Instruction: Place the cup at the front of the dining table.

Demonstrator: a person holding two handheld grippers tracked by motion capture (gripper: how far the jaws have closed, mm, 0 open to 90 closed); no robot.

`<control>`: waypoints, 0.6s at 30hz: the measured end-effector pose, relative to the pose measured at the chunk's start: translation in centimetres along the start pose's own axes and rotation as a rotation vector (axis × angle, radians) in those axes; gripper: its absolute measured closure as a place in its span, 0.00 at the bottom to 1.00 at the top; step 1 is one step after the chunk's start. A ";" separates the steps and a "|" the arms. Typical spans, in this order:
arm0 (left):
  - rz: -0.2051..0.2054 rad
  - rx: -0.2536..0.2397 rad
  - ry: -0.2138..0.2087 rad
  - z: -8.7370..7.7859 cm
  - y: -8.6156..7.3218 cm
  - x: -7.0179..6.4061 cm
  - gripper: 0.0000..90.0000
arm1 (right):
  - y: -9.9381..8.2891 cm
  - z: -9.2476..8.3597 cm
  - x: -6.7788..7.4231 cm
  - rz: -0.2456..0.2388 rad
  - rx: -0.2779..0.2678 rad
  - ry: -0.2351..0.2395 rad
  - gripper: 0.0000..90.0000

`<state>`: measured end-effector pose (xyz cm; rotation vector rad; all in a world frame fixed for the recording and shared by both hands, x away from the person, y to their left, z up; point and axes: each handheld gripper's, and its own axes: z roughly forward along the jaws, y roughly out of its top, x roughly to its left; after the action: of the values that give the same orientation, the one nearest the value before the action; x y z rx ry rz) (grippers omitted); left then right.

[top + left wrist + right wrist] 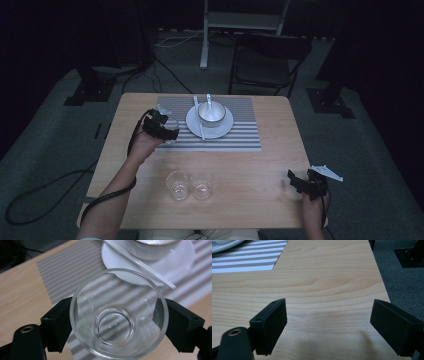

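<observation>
Two clear empty glass tumblers (190,184) wait at the table's six o'clock edge, while the left gripper (162,126) pinches a third clear tumbler (119,313) upright over the striped grey placemat's (240,135) nine o'clock edge, right gripper (306,184) spread, empty.

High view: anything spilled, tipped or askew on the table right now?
Nothing spilled or tipped. The only skewed item is a white stick lying slantwise across the plate beside the bowl. The left gripper holds a glass above the striped placemat.
</observation>
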<state>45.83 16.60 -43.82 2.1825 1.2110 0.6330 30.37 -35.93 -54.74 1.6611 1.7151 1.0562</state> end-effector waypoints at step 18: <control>-0.127 0.009 0.049 5.7 2.5 2.6 0.21 | 0.0 0.0 0.2 -0.013 0.006 -0.009 0.15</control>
<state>52.18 16.35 -45.98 2.0896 1.3681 0.6324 30.37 -35.72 -54.74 1.6540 1.7228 1.0376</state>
